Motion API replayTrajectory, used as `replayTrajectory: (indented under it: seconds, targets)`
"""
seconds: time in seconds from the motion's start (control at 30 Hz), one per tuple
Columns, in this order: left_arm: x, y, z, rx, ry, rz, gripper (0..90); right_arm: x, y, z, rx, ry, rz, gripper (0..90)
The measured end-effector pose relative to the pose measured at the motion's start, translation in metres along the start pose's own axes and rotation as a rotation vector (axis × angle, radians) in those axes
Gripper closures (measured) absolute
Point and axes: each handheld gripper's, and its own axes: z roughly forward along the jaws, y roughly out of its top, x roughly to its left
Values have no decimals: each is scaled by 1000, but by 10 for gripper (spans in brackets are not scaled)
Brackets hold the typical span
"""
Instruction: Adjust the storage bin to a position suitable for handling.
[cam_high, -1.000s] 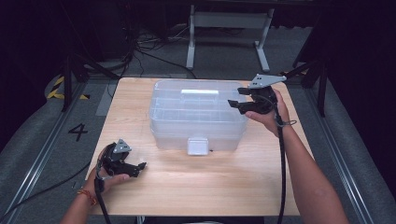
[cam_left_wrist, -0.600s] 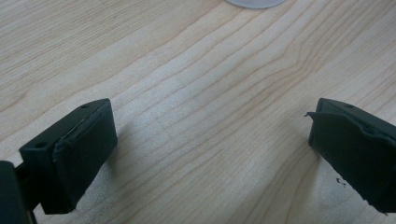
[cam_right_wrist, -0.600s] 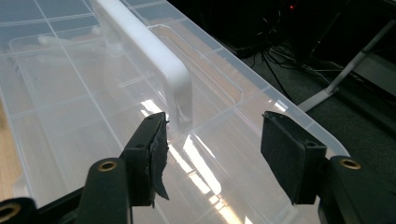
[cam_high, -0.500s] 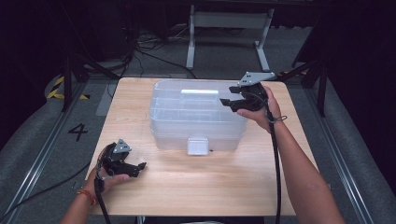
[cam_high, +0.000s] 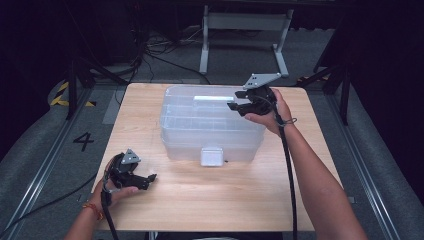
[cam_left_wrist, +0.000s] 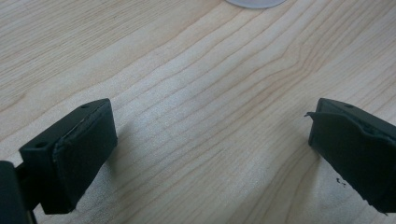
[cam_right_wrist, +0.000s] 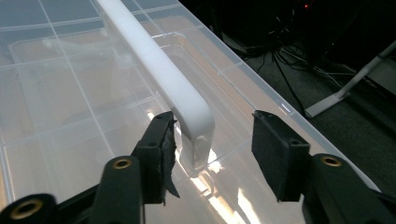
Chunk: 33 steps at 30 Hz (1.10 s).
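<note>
Far end of white handle (cam_right_wrist: 161, 74) cut off.

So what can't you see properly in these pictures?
- What's inside the clear box: high view, hazy plastic blurs it.
- The box's white handle: right gripper view, its far end is cut off by the top edge.
- The box's white latch: high view, too small for detail.

Bright table, dark surroundings, lid glare
</note>
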Motion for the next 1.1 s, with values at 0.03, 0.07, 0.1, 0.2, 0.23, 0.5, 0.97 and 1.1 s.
replayTrajectory:
  seconds: [0.03, 0.07, 0.1, 0.2, 0.23, 0.5, 0.97, 1.1]
  targets:
    - [0, 0, 0, 0, 0, 0, 15, 0, 1, 2, 4, 9, 1, 551]
    - [0, 0, 0, 0, 0, 0, 15, 1, 2, 3, 7, 12, -4, 564]
    - [0, 0, 0, 0, 0, 0, 15, 1, 2, 4, 11, 14, -10, 586]
    - [0, 0, 0, 0, 0, 1, 16, 2, 4, 7, 16, 19, -15, 651]
    - [0, 0, 0, 0, 0, 1, 16, 2, 4, 8, 24, 20, -18, 669]
    - [1, 0, 0, 3, -13, 7, 15, 4, 8, 12, 64, 32, -41, 754]
    - [4, 3, -4, 11, -6, -1, 161, -4, 12, 12, 69, 56, 10, 754]
    - [0, 7, -9, 3, 33, 35, 246, -5, 15, 12, 69, 53, 22, 753]
